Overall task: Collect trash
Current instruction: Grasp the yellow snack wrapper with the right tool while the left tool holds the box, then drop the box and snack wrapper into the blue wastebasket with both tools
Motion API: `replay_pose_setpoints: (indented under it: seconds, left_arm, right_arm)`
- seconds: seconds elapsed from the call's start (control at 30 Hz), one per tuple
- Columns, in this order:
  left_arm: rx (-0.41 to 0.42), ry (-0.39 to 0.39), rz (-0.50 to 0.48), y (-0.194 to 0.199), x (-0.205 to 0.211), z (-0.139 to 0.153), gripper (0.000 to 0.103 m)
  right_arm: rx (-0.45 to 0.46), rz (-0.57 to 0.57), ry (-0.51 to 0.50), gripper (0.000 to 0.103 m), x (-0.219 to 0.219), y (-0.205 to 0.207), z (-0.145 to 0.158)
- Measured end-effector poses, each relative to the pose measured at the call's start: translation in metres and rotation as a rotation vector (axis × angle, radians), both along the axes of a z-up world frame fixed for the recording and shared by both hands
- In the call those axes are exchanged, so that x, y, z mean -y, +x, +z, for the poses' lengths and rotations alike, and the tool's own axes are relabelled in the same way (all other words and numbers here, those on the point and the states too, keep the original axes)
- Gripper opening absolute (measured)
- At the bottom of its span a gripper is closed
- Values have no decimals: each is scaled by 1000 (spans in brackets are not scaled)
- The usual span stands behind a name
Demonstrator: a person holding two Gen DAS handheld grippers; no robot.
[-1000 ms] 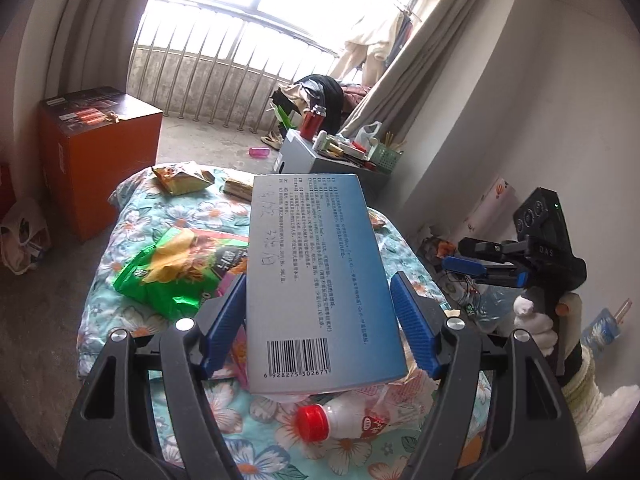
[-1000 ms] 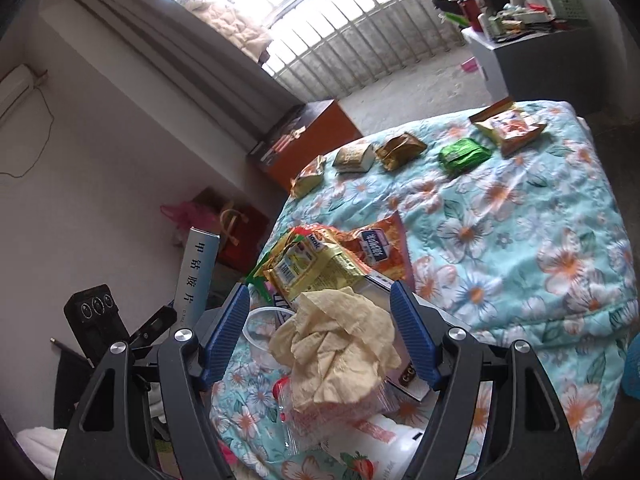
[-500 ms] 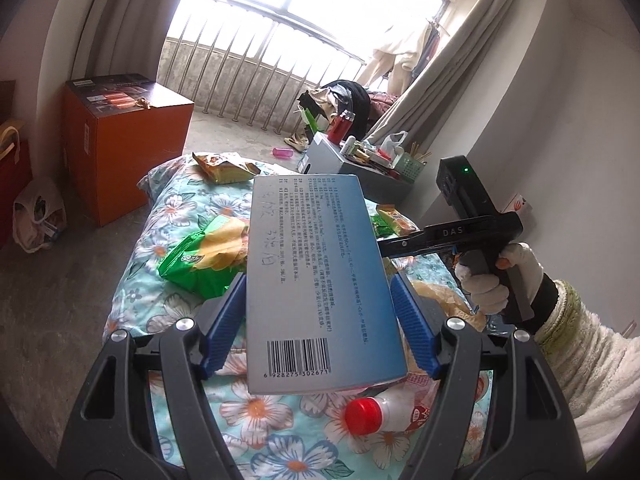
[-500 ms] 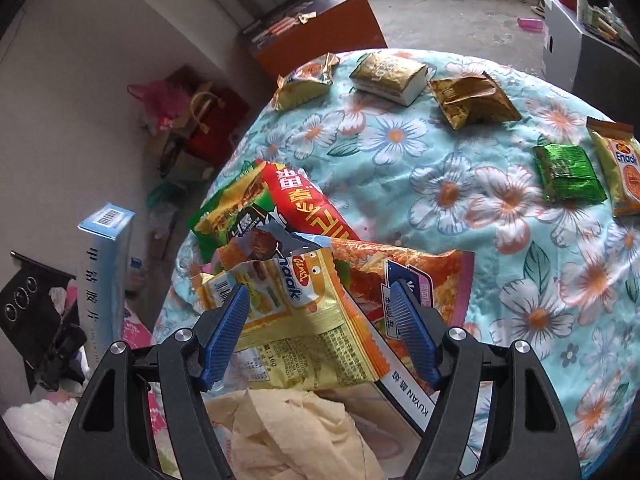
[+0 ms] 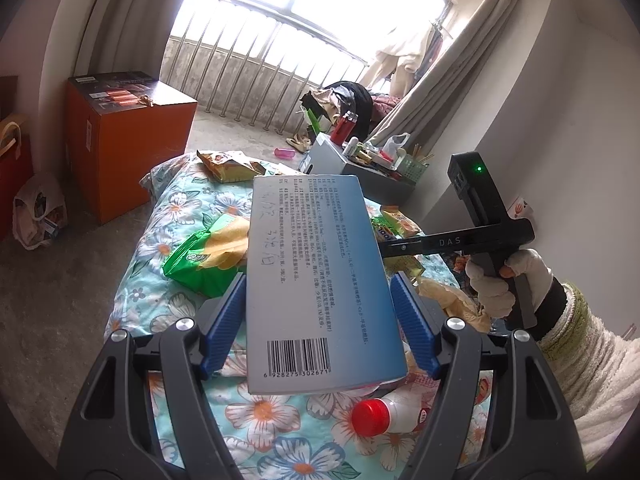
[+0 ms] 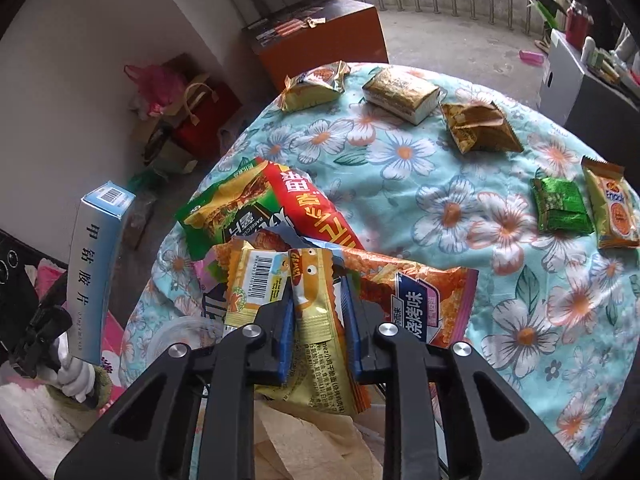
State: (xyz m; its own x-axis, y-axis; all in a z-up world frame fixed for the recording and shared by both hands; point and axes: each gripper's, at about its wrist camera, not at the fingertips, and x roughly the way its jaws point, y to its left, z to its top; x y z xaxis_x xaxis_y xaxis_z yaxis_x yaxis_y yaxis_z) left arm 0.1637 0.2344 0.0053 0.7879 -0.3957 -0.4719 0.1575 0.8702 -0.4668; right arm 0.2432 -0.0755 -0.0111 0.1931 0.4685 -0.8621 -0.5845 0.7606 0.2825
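Note:
My left gripper [image 5: 318,280] is shut on a flat blue-grey carton [image 5: 316,280] with a barcode, held above the flowered bedspread [image 5: 180,208]. The carton [image 6: 96,272] also shows at the left of the right wrist view. My right gripper [image 6: 318,292] points steeply down at a pile of wrappers. Its jaws are closing, and a yellow snack wrapper [image 6: 316,320] stands creased between the blue pads [image 6: 286,320]. Under it lie an orange chip bag [image 6: 420,300], a red wrapper [image 6: 312,208] and a green bag [image 6: 224,216].
Several more snack packets lie across the far bedspread [image 6: 400,184], among them a gold pack [image 6: 400,92] and a green packet [image 6: 560,208]. A red-capped bottle [image 5: 384,412] and crumpled paper [image 6: 312,440] lie near me. An orange box [image 5: 128,140] stands on the floor.
My right gripper swung down over the wrapper pile and its jaws came together on the yellow wrapper. The left gripper keeps hold of the carton and has barely shifted.

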Motion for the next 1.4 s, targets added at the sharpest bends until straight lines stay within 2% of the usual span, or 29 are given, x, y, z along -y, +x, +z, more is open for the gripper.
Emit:
replay_pose_setpoints:
  seconds: [0.17,0.47,0.67,0.8,0.93,1.03,1.13,1.23,1.4]
  left_arm:
    - [15,9,3,-5,2,5,68]
    - [55,28,-23,-20,20,28,68]
    - [94,37,-98,-26,56,50,68]
    - [91,36,-198,-24,94,63,68]
    - [59,6,-354,-13,149,76,68]
    - [41,16,-489,-2,204,88,68]
    - [23,70,-638,9,275,98,68]
    - [-34,125,-787,22,355,97,68]
    - [-172,255,-963,39,499,63,68]
  right_arm:
    - [99,-57,41,17,10,-4,26]
    - [188,-200,233,16,64,-19,81]
    - [241,-307,317,16,136,-57,109]
    - [270,-408,332,16,197,-96,114]
    - [292,-564,350,16,277,-147,109]
    - [287,-722,380,16,345,-191,96]
    - [267,-878,414,16,409,-235,76]
    - [261,-1038,387,16,464,-272,52]
    - [205,-1262,408,16,544,-308,-2]
